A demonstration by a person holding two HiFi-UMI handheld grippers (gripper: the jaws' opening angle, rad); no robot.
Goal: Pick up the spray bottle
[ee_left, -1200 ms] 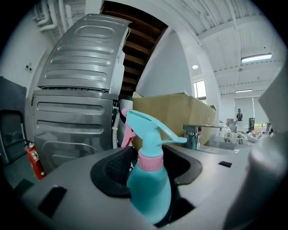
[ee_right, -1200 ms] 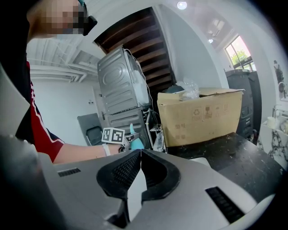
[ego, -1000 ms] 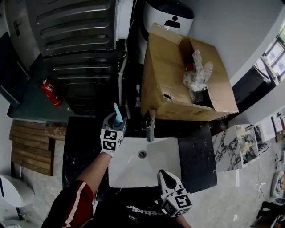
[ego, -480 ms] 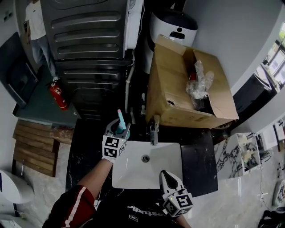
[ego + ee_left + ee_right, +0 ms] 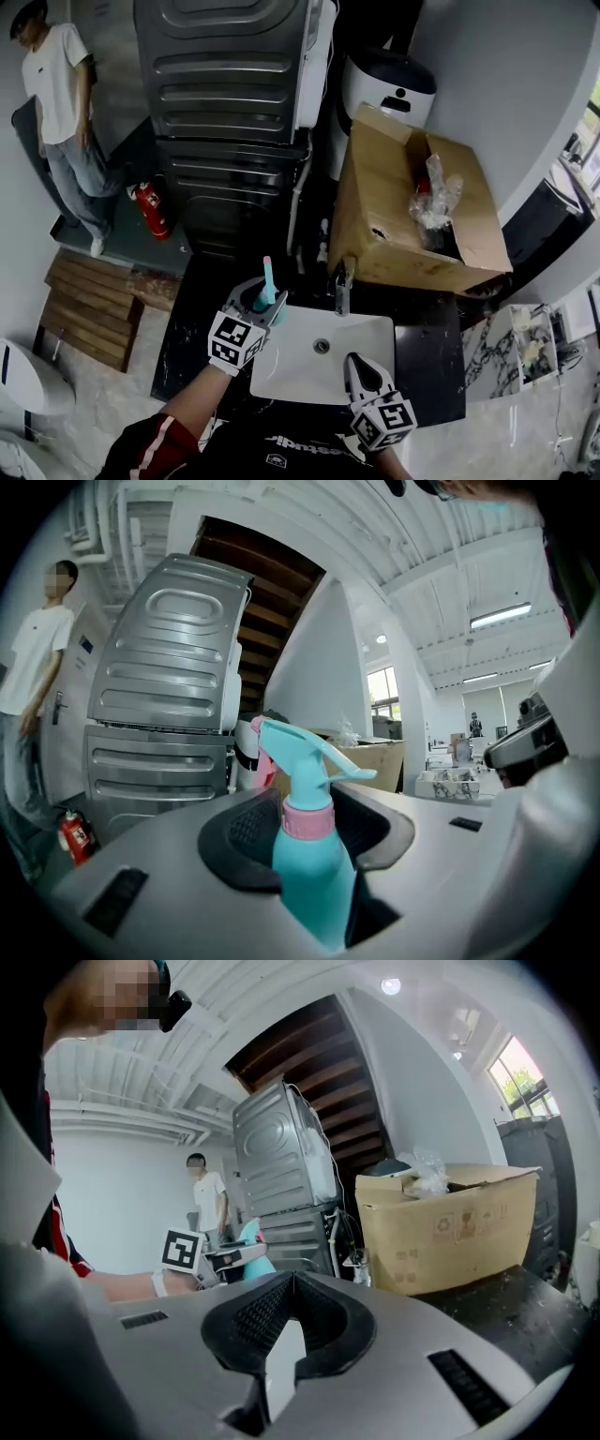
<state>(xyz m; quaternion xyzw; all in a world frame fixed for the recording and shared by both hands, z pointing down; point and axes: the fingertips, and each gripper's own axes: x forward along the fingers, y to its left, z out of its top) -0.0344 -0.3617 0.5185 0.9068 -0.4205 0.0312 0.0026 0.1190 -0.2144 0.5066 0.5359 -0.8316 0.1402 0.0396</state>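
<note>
Clamping a teal spray bottle (image 5: 309, 855), pink at collar and nozzle, upright in the left gripper (image 5: 307, 810); jaws partly spread, just now closing slightly onto its body; holding it at the sink's (image 5: 291, 366) back-left corner; resting the right gripper (image 5: 293, 1283) empty, tips meeting, by the sink's front edge.

In the head view, only the top of the spray bottle (image 5: 266, 279) shows. Its body is hidden down inside the left gripper (image 5: 260, 300). In the left gripper view, the bottle's bottom is hidden low between the fingers (image 5: 239, 832). The top of the standing person's (image 5: 58, 122) head is cut off by the edge. A plastic bag (image 5: 437, 199) hides what lies deeper in the cardboard box (image 5: 394, 225). The print on the box is too small to read.
</note>
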